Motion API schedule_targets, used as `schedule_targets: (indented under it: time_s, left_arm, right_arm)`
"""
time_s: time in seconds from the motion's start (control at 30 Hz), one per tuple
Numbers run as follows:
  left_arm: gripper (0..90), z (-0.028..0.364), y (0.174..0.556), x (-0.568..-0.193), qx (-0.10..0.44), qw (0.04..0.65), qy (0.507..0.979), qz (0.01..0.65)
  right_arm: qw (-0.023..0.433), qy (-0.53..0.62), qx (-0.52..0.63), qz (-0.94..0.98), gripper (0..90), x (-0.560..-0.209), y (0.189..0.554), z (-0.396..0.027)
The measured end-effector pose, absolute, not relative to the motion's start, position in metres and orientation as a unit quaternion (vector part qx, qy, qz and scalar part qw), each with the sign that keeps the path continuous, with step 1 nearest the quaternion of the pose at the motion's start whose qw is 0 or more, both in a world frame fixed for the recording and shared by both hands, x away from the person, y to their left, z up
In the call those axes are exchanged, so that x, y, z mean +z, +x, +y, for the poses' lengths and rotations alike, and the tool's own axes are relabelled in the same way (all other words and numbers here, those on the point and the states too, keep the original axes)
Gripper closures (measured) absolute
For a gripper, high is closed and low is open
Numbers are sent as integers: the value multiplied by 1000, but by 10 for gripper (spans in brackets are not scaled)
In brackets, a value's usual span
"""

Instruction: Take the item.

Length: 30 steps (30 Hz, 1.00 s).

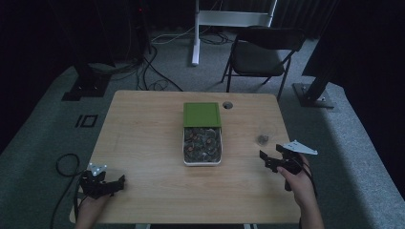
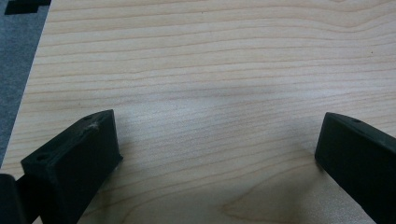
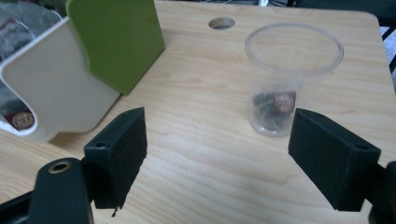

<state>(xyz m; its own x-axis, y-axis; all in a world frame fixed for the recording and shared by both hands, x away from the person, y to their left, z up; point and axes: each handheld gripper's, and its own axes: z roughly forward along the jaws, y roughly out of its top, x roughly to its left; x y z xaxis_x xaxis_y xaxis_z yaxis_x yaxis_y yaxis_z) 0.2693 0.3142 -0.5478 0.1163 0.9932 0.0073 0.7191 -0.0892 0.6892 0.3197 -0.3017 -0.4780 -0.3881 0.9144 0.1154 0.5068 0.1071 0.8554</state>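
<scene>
Both of my grippers are empty right now. Right gripper (image 3: 217, 154) has its jaws spread wide with nothing between them, hovering over the right side of the table (image 1: 143, 143) and aimed at the clear plastic cup (image 3: 292, 79). The cup stands upright ahead of it, apart from both jaws, not touched.

Left gripper (image 2: 215, 154) is parked low at the near-left corner, jaws wide apart, bare wood between them.

Where things are: the white box (image 1: 202, 161) sits mid-table, its green lid (image 1: 202, 114) slid back toward the far end so the near part is open. It looks full of small dark packets (image 1: 203, 143) with round red labels. The cup is to the right of the box, well apart from it, near the right gripper.

Progress, as I read it: the job looks like moving packets from box to cup. The cup already holds what looks like one packet (image 3: 275, 105) at the bottom, so that's the done part. The box appears nearly full, so most is left. Lid is already out of the way.

My guess for what's in hand: taking hold of the cup, or passing it toward the box. Can't tell which.
</scene>
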Motion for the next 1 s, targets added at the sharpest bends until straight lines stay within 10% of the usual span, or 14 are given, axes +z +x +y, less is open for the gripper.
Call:
schedule_targets:
  time_s: [1.0]
  left_arm:
    - [2, 314, 269, -548, 249, 275, 695, 616]
  right_arm:
    - [171, 473, 393, 769, 180, -540, 295, -300]
